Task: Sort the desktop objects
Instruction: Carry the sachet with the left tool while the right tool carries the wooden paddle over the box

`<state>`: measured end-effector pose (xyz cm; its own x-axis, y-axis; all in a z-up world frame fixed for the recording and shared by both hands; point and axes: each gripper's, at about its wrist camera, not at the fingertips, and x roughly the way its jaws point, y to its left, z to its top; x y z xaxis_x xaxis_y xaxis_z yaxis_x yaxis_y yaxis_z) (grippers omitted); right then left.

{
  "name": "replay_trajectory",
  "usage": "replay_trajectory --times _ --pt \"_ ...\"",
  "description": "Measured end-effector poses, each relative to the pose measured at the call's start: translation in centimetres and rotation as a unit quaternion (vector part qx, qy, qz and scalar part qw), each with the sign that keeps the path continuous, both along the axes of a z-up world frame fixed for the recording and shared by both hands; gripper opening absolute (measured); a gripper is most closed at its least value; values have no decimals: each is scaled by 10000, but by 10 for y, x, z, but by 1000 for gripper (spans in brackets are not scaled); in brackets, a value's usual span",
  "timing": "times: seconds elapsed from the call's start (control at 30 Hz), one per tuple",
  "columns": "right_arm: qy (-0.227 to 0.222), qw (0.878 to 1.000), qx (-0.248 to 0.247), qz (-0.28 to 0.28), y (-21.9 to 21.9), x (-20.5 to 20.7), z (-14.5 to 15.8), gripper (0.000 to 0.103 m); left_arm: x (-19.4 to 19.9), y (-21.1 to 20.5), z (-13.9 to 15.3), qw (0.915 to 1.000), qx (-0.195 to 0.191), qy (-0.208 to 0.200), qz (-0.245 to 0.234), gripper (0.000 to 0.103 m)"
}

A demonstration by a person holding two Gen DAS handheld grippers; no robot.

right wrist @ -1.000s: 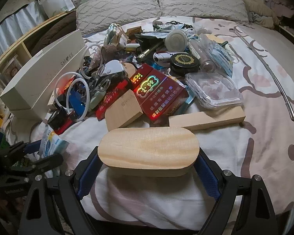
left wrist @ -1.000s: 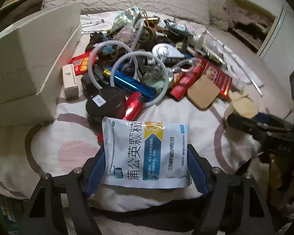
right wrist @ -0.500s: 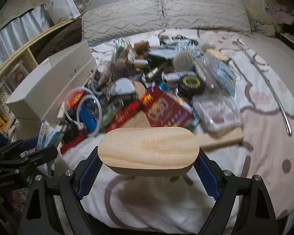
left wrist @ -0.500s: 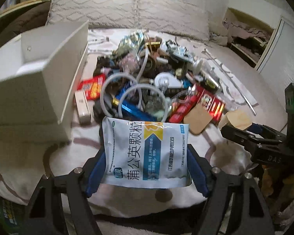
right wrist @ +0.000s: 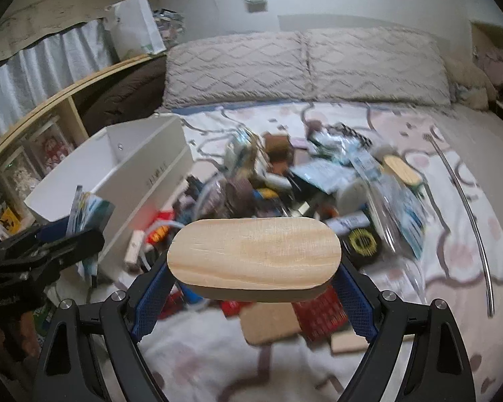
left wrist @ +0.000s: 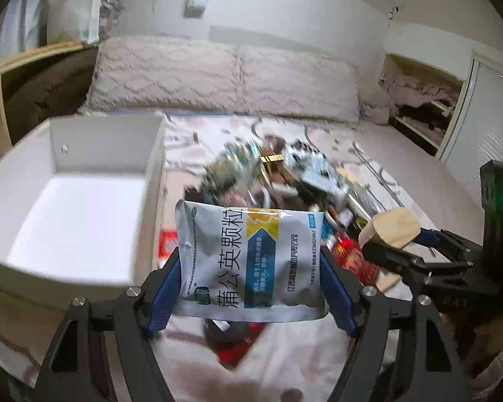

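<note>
Up close in the left wrist view, the left gripper clamps a white and blue medicine sachet between its blue-padded fingers, low in the centre of the frame. An open white box fills the left side, its inside bare. Behind the sachet, a blurred heap of clutter lies on the patterned bedsheet, with two grey pillows along the top. At the right edge, the right gripper holds an oval wooden block.

Next, in the right wrist view, the right gripper pinches the oval wooden block at its two ends, centre frame. The box stands at middle left, the clutter beyond the block. At lower left, the left gripper carries the sachet close beside the box. A thin metal rod lies on the sheet at right.
</note>
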<state>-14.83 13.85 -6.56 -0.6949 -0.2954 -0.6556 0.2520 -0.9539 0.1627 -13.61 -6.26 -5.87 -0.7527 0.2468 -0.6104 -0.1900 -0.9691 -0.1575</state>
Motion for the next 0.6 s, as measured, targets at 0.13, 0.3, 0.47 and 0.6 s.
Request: replay_trajectory --times 0.13,0.3,0.47,0.6 --pt "164 9996 16 223 -22 -13 10 90 -9 -23 12 9994 -35 209 263 76" --pt "289 9982 -51 517 -51 -28 23 90 -17 -60 19 9973 -110 365 622 76" --pt "373 9953 -75 886 -87 -40 32 90 -23 -97 23 9941 -162 398 992 76" --pt "384 9928 -133 1129 -114 -49 35 90 -25 -121 23 9919 -222 395 1191 76"
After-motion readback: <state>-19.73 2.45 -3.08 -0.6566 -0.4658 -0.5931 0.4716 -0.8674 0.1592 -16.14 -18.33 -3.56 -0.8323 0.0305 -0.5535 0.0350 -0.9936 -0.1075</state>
